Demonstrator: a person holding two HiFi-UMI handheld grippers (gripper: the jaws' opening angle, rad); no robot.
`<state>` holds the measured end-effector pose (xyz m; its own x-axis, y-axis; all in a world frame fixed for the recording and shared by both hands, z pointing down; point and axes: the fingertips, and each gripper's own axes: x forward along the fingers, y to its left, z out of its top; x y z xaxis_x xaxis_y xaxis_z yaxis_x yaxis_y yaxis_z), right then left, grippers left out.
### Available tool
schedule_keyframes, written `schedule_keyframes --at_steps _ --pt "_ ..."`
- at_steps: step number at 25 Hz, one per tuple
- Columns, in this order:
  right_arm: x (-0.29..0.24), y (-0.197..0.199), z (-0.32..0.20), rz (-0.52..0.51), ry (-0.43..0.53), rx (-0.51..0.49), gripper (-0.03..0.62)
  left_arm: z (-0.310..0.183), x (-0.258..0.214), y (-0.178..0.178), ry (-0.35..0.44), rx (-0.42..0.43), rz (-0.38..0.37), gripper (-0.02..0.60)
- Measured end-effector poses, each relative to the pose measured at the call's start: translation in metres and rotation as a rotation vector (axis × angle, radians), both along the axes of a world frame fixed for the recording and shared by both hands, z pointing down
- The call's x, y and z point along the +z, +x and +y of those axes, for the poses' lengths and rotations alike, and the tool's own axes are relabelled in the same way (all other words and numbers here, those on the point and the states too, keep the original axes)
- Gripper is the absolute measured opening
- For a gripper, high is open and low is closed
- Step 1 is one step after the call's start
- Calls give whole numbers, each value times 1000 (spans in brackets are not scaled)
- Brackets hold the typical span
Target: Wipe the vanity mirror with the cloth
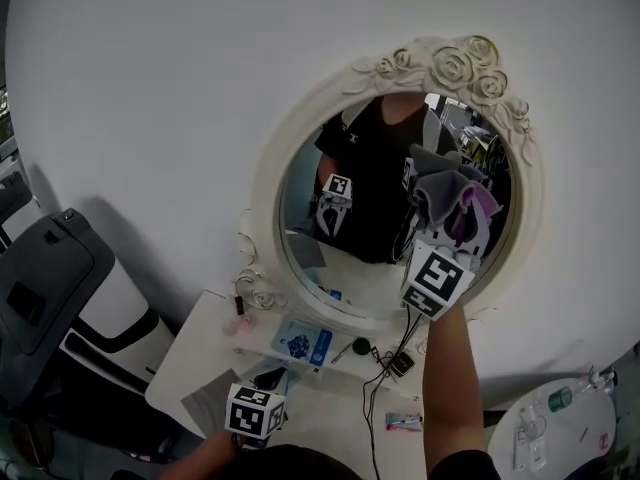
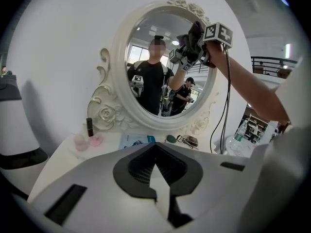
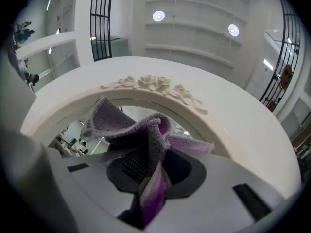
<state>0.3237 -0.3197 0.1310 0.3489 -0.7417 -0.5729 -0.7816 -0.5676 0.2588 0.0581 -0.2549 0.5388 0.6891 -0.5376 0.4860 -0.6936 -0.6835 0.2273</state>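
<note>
Right gripper holds the cloth at the upper glass; left gripper sits low and empty.

Your right gripper (image 3: 154,178) has its jaws pinched on the purple-grey cloth (image 3: 141,135). The cloth bunches out ahead of them at the upper right of the oval vanity mirror (image 1: 350,258), just under the rose-carved top of the frame. Your left gripper (image 2: 158,176) has its jaws brought together with nothing between them. It sits low over the white table (image 1: 330,423), facing the mirror, well apart from the cloth.
</note>
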Motion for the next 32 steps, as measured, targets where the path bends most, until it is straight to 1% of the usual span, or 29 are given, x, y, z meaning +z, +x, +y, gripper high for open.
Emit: schedule_keyframes --at_steps 3,5,9,12,15,17,20,22,25,28,32 --pt "12 48 27 -65 17 88 67 6 0 15 11 31 -5 0" --pt "25 73 40 -109 11 137 61 7 0 19 13 35 -5 -1" --pt "55 112 58 -213 -31 196 55 4 -2 18 25 -6 13 0" --pt "83 118 74 -300 -56 179 51 7 2 9 9 -37 17 -1" --pt "104 115 93 -353 -34 157 52 7 5 1 -6 -58 14 0" --pt "120 119 93 -387 -48 157 52 5 4 -4 -5 -65 10 -1" --pt "139 126 78 -423 -96 142 52 3 4 -15 -2 -84 6 0" --pt "141 124 65 -417 -109 122 52 1 5 -23 -7 -99 6 0" --pt "129 107 50 -363 -96 114 48 -1 8 -39 -17 -124 3 0" --pt "110 75 33 -270 -78 93 48 -6 11 -55 -24 -157 2 0" --pt "89 26 8 -195 -51 27 48 -10 11 -71 -26 -188 8 0"
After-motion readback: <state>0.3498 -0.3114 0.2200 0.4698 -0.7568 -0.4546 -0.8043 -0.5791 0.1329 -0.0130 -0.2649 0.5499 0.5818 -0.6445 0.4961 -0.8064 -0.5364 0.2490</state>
